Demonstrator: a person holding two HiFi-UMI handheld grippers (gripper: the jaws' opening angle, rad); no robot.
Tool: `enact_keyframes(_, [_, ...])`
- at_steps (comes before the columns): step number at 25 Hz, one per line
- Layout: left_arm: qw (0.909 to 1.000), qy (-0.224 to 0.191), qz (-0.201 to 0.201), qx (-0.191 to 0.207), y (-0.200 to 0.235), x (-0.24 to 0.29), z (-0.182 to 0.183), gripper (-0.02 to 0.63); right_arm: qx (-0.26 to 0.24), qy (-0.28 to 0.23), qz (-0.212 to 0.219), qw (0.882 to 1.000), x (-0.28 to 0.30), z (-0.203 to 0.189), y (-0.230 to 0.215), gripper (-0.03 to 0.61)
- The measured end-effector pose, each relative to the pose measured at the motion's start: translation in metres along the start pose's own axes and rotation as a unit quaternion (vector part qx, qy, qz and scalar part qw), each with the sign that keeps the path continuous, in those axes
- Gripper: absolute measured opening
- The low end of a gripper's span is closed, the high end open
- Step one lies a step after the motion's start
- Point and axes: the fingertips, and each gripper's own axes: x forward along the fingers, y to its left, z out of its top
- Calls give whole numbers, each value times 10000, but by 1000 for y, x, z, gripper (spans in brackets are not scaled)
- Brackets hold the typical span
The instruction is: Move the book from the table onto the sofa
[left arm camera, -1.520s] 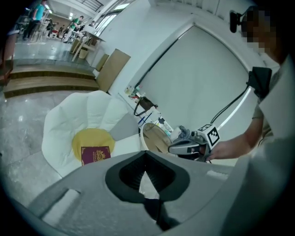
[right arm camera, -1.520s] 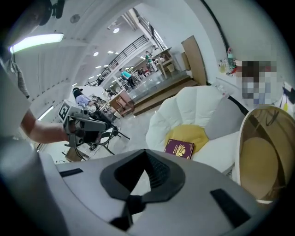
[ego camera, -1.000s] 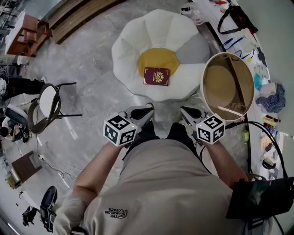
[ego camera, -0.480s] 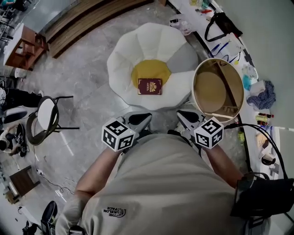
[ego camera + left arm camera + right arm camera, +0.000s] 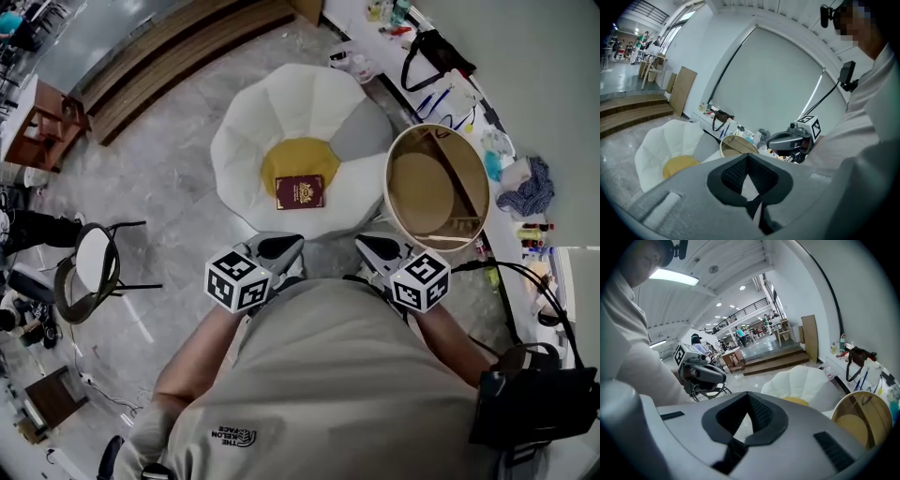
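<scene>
Head view shows the book lying flat on the yellow centre of the white, petal-shaped sofa. It is clear of the round bench, which stands just beside the sofa at 3 o'clock from the book. The left claw and right claw are held close to the person's body at the sofa's near edge. Each gripper view shows its jaws closed together with nothing between them. The book lies at about 12 to 1 o'clock from the left claw and at about 10 to 11 o'clock from the right claw, so the left claw is judged the nearer. The book's long axis runs roughly 9 to 3 o'clock across the view, slightly tilted. Judgement: the book is already at its destination and neither claw touches it. Any further handling would call for a forward reach, most directly by the left claw. Writing: the dark red cover bears a gold emblem and gold lettering too small to read. The person's shirt carries a logo, seen upside down, in which "THE" and "FACE" are legible and the middle word is not.
</scene>
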Motion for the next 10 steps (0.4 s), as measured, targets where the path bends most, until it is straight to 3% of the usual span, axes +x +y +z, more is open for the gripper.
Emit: enact_keyframes(10, [9999, 65, -135, 23, 21, -5, 2, 8, -21, -34, -203, 9998, 12, 12, 1, 12])
